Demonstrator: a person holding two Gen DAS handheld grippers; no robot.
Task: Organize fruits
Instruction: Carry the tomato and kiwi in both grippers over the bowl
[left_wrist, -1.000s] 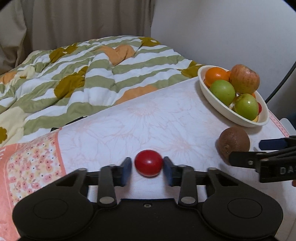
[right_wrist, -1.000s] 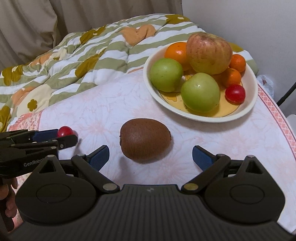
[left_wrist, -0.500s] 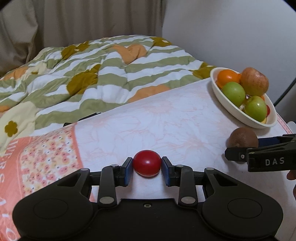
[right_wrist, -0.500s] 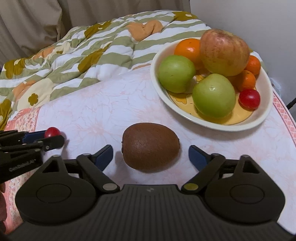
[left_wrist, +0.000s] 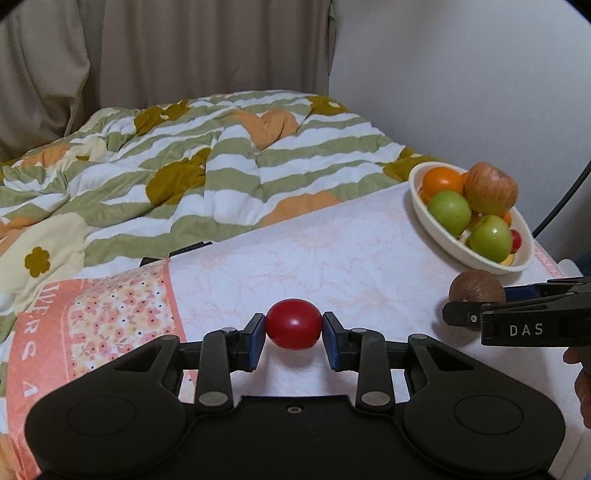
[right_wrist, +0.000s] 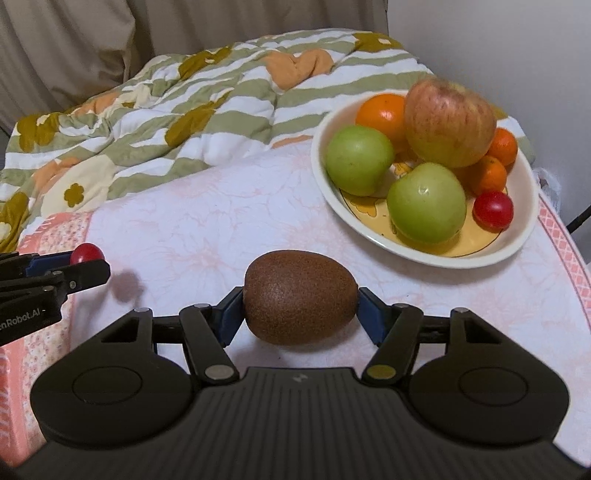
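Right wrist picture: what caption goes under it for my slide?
Right gripper closing around a brown kiwi beside a full fruit bowl.

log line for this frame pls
left gripper: shut on cherry tomato | right gripper: closing, pads at kiwi | bowl: fruit inside

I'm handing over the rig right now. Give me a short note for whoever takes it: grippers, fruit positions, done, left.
Left gripper: shut on the red cherry tomato, lifted off the tablecloth.
Right gripper: jaws closing around the kiwi, pads at its sides; it looks to be on the cloth yet.
Bowl, far right on the table: two green apples, a red-yellow apple, oranges, one cherry tomato.
Done: those fruits are in the bowl.
Left: carry the tomato to the bowl, finish gripping the kiwi, add it too.
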